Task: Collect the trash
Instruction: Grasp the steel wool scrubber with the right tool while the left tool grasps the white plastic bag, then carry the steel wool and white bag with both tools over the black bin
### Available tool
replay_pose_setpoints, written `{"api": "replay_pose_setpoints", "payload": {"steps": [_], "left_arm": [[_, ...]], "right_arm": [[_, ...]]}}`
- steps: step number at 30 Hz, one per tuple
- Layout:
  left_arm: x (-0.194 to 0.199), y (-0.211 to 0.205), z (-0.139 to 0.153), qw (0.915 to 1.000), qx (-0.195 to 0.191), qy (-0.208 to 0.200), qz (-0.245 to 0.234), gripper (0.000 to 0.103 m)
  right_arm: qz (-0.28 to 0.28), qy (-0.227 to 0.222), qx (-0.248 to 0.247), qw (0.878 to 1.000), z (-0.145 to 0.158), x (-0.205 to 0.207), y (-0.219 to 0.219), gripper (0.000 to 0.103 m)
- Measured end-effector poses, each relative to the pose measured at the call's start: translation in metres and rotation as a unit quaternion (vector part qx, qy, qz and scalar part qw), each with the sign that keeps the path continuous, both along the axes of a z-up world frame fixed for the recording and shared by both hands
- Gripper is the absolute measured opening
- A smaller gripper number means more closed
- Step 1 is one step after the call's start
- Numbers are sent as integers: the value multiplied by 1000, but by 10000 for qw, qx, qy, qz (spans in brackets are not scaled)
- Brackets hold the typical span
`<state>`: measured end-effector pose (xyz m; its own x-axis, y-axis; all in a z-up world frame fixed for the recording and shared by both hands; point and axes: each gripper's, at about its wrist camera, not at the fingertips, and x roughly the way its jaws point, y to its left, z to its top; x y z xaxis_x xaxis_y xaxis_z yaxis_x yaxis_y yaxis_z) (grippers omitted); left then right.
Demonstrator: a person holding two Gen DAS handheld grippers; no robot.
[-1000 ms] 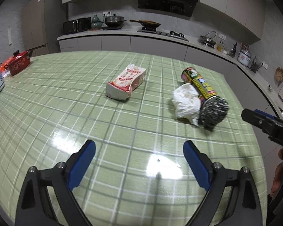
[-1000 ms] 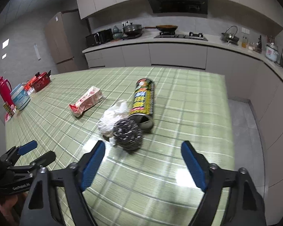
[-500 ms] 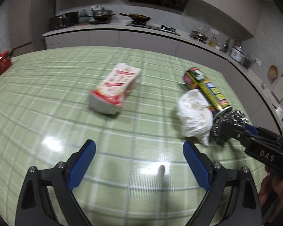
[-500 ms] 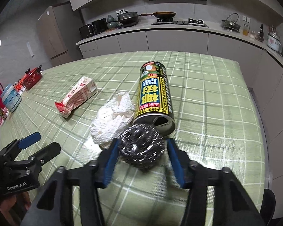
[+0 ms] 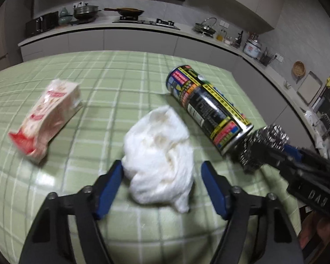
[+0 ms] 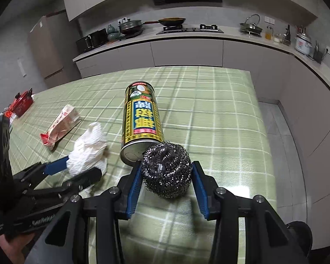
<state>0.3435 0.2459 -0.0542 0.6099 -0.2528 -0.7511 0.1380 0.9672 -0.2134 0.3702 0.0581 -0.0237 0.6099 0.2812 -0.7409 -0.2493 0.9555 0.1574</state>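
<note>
Kitchen, green checked tablecloth (image 5: 125, 83), grey counter (image 6: 187, 37), fridge (image 6: 48, 50)

The carton (image 5: 45, 118) came out smeared in the left wrist view, so its print wasn't readable, and the crumpled white paper (image 5: 159, 160) was soft with blur too. The steel wool (image 5: 261, 147) hid the can's (image 5: 206, 107) open end there, and the right gripper's body ran off the frame edge. In the right wrist view the steel wool (image 6: 166, 170) covered part of the can's (image 6: 142, 118) rim. The left gripper (image 6: 77, 170) hid the paper's (image 6: 89, 148) near side.
</note>
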Motion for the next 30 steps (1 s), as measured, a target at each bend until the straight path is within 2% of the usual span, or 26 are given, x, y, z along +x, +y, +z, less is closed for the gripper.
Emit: {"api": "replay_pose_setpoints", "payload": {"steps": [2, 4, 7, 12, 21, 30], "left_arm": [[5, -2, 0, 10000, 17, 17, -54, 42], [5, 1, 2, 9999, -94, 27, -53, 38], [-2, 6, 4, 9999, -107, -52, -21, 37], [-10, 15, 8, 9998, -108, -151, 67, 37], [-27, 18, 21, 9994, -40, -311, 134, 37], [-48, 7, 28, 9991, 39, -383, 158, 37]], "right_arm": [[38, -15, 8, 10000, -1, 1, 0, 46], [72, -85, -6, 9999, 1, 0, 1, 45], [44, -231, 35, 9997, 6, -1, -4, 45], [60, -188, 84, 9998, 7, 0, -8, 45], [215, -282, 80, 9993, 18, -20, -7, 45], [228, -393, 123, 9989, 31, -45, -25, 45]]}}
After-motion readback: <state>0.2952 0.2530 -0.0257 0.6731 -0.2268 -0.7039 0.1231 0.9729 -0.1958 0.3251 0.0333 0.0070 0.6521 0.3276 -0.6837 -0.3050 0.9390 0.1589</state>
